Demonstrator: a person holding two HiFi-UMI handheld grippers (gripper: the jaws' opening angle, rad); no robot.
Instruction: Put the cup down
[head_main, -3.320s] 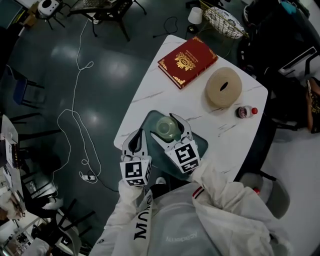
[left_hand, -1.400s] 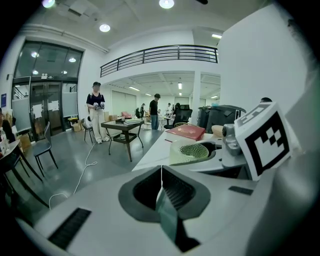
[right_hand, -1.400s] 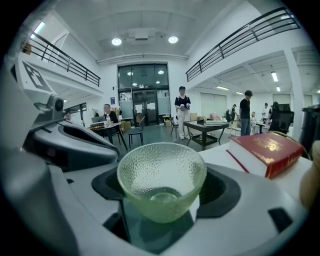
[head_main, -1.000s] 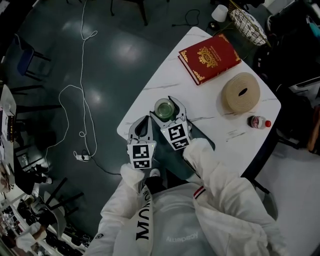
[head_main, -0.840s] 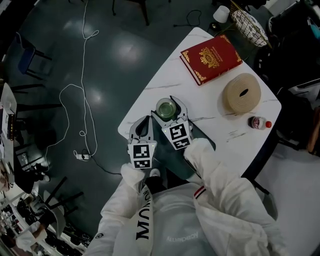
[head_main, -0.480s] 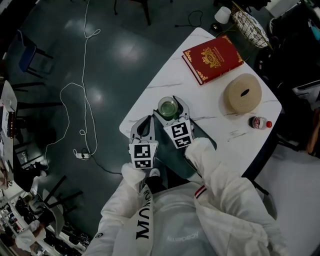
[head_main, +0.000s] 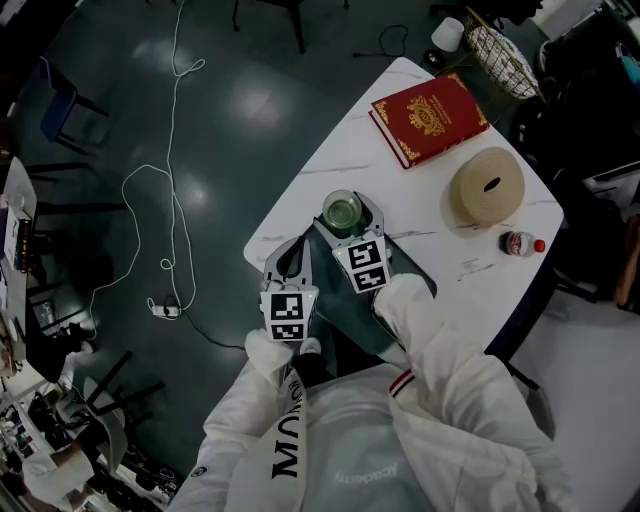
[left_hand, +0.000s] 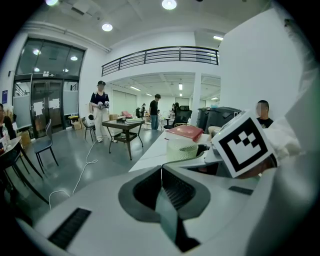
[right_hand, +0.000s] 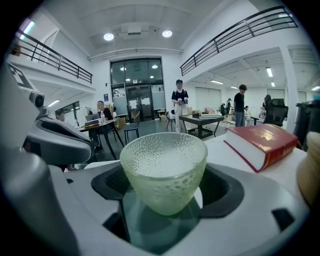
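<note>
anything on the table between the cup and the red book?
Nothing. The head view shows only bare white tabletop between the cup and the red book. The right gripper view agrees.

White marble table (head_main: 350, 165) carries red book (head_main: 430, 118), tan round box (head_main: 487, 186), bottle (head_main: 519, 243).

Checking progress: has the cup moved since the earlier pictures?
Yes. The cup, in the right gripper, has moved forward over the white table, nearer the red book.

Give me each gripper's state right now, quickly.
Left gripper: shut, nothing between its jaws.
Right gripper: shut on the glass cup.
</note>
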